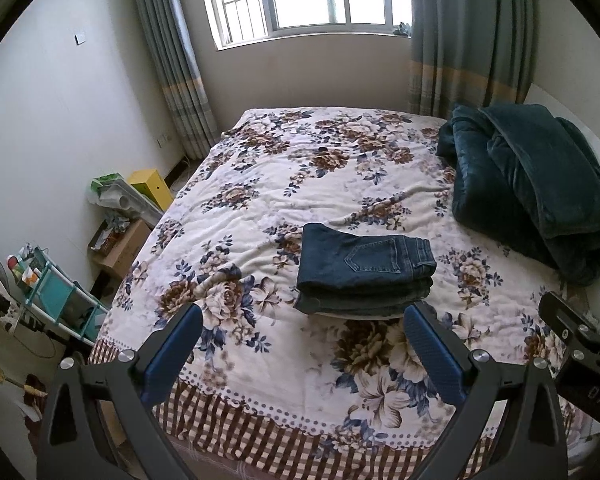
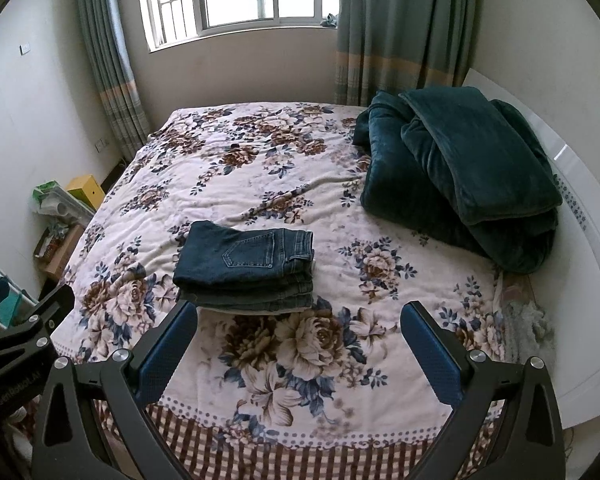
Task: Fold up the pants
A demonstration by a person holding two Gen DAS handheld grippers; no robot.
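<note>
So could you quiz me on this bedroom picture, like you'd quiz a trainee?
1. True or false: the jeans on the bed are already folded.
2. Which is held by the left gripper or the right gripper? A) jeans B) blanket C) nothing
3. Fill in: the dark green blanket lies on the bed's ____ side, seen from the cameras.

Key:
1. True; they lie in a neat stack, back pocket up.
2. C; both are open and hover short of the jeans.
3. Right.
</note>
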